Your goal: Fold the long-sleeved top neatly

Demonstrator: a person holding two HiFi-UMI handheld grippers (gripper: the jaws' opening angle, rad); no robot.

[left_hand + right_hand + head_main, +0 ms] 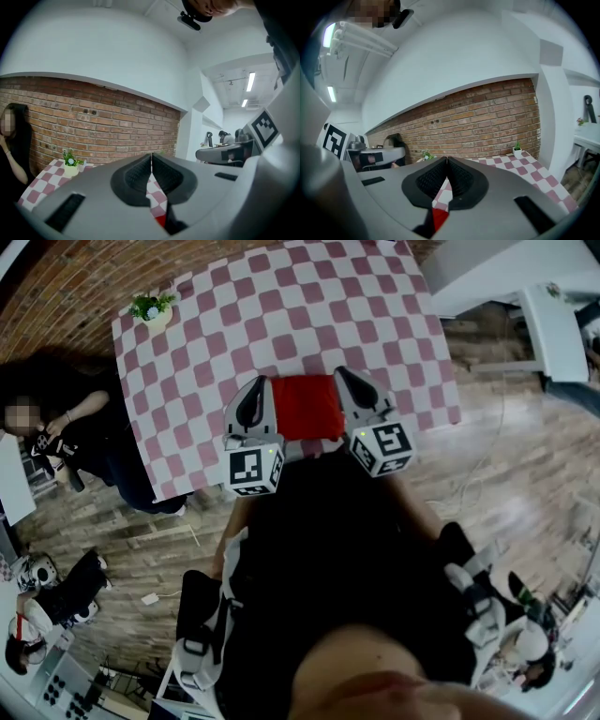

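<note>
The red long-sleeved top (307,407) lies folded into a compact rectangle near the front edge of the checkered table (309,296). My left gripper (255,388) hovers at the top's left side and my right gripper (349,379) at its right side, both raised over it. In the left gripper view the jaws (151,161) are pressed together with nothing between them, and a strip of the red top (161,219) shows below. The right gripper (446,164) is likewise shut and empty, with a patch of red top (439,218) beneath it.
A small potted plant (152,308) stands at the table's far left corner, before a brick wall (93,122). A person (56,427) sits on the floor left of the table. White furniture (553,324) stands at the right.
</note>
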